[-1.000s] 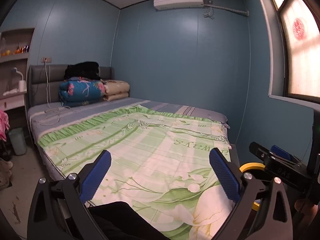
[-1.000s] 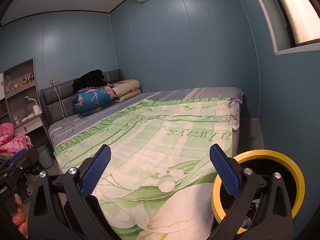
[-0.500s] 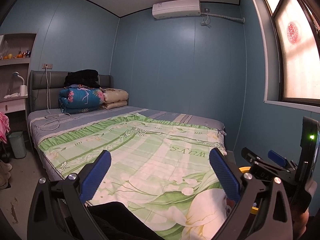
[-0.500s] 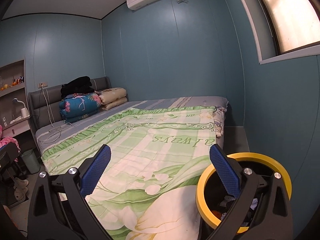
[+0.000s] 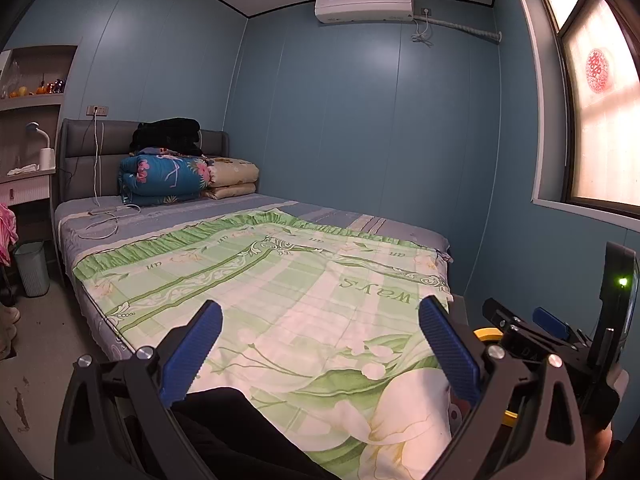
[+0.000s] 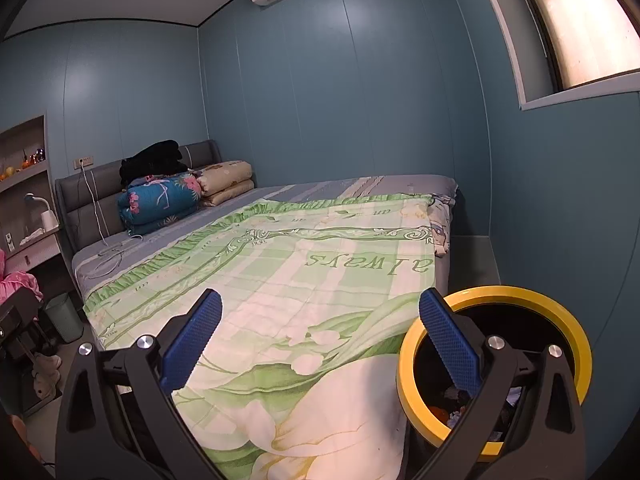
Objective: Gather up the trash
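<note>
Both grippers have drawn back and levelled since a second ago, so the yellow-rimmed trash bin (image 6: 496,364) now shows more of its round mouth, standing upright with its opening facing up at the foot corner of the bed (image 6: 280,280), scraps inside. Left gripper (image 5: 320,354) and right gripper (image 6: 320,354) point along the bed toward its headboard, fingers spread wide and empty. Upside-down lettering on the green quilt (image 6: 340,240) reads "always".

Blue-walled bedroom, bed (image 5: 256,280) under green quilt, bright window (image 5: 600,120).
</note>
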Available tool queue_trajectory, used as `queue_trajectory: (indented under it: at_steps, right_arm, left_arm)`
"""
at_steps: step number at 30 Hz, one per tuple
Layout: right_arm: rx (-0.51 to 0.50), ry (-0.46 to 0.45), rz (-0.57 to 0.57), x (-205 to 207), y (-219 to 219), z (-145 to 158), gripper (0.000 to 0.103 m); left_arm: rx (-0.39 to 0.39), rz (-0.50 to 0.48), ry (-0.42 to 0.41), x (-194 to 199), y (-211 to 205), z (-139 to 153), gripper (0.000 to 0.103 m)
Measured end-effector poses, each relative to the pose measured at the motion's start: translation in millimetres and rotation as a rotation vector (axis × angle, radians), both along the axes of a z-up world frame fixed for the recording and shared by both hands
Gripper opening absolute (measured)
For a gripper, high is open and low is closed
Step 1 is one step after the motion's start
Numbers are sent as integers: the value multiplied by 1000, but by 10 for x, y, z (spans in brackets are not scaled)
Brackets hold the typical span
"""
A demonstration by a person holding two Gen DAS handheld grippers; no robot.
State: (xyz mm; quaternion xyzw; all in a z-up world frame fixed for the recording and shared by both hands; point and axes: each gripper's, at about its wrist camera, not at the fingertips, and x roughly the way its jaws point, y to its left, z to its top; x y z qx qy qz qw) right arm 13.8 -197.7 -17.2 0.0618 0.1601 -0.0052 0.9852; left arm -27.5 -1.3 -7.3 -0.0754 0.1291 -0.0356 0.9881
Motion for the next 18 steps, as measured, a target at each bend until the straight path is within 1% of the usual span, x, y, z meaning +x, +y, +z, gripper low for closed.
queue_trajectory:
  at_steps: [18]
  right_arm:
    - [-3,9,-2,25,11,-53,95]
  left_arm:
    - [-7,-7,16,2,-21,-49,95]
